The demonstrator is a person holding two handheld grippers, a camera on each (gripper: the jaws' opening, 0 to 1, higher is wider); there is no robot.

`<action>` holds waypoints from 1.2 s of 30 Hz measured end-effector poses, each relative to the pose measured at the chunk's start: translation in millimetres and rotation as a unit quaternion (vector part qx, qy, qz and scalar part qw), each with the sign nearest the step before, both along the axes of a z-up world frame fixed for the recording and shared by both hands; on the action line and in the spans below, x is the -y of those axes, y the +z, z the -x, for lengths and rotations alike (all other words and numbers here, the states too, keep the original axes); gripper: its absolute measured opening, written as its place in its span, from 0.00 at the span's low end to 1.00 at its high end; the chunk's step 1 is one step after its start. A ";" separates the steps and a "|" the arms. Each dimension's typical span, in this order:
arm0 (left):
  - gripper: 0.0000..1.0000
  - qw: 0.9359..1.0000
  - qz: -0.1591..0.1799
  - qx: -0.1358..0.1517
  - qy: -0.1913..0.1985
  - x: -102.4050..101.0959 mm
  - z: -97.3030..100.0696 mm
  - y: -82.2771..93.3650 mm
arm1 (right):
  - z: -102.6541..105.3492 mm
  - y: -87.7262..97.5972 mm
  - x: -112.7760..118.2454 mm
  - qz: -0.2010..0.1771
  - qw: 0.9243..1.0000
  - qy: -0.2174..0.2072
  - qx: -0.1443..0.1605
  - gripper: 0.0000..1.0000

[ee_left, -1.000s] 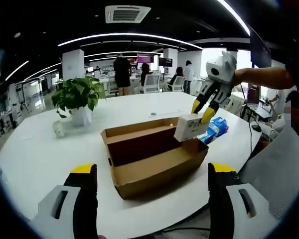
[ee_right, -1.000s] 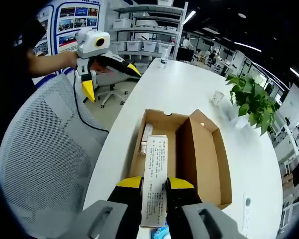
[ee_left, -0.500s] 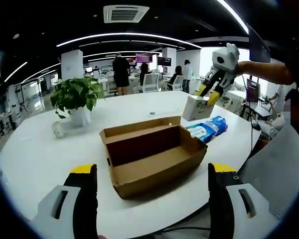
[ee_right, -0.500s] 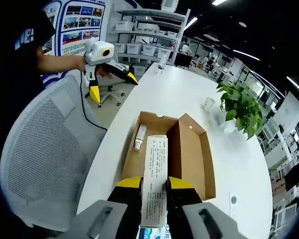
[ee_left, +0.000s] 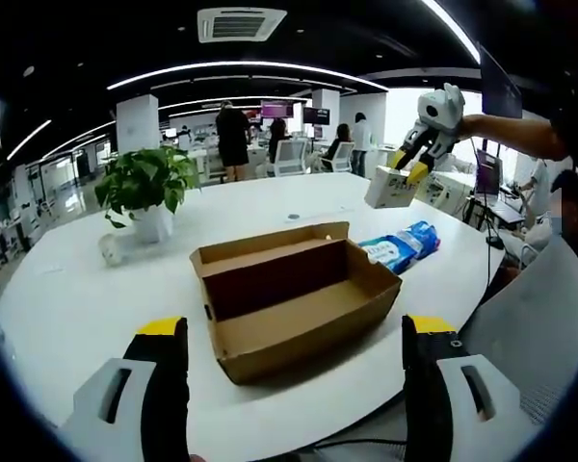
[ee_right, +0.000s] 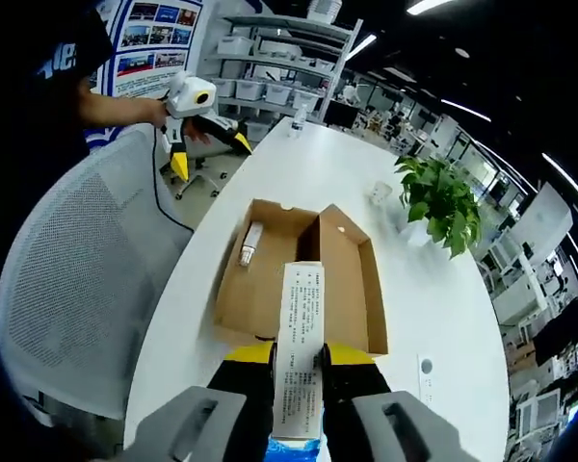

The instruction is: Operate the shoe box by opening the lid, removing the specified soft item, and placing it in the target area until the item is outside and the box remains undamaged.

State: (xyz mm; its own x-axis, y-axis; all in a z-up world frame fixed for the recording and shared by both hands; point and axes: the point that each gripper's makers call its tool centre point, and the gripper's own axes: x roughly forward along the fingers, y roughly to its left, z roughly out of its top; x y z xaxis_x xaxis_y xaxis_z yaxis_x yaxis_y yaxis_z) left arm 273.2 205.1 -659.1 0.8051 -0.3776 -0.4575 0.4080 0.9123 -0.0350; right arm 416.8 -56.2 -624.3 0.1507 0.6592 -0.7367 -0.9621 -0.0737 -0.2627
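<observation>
The brown cardboard shoe box stands open on the white table, straight ahead of my left gripper, whose jaws are wide apart with nothing between them. High at the right, my right gripper carries a white printed carton in the air. In the right gripper view the right gripper is shut on that carton, well above the box. A small white tube lies inside the box. The left gripper hangs open beyond the table edge.
A blue packet lies on the table right of the box, also under my jaws as the blue packet. A potted plant and a small white cup stand far left. A grey mesh chair sits beside the table. People stand far behind.
My right gripper has lifted the white carton up out of the box and back, away from it toward the blue packet's side. The left gripper has stayed put and open.
</observation>
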 end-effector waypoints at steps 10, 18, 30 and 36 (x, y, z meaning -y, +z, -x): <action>0.96 1.000 -0.002 -0.003 -0.001 0.2 0.4 -2.3 | -17.7 -10.7 41.4 0.020 1.000 -0.022 0.010 0.14; 0.95 1.000 -0.006 -0.007 -0.001 -1.1 0.9 -3.9 | -28.1 -21.2 68.7 0.036 0.999 -0.032 0.007 0.14; 0.95 1.000 0.000 -0.009 0.004 -1.0 0.5 -5.0 | -49.9 -49.1 114.6 0.072 0.996 -0.048 0.007 0.14; 0.95 1.000 -0.003 -0.016 0.007 -1.3 1.4 -8.7 | -58.2 -69.3 132.8 0.094 0.994 -0.053 0.005 0.14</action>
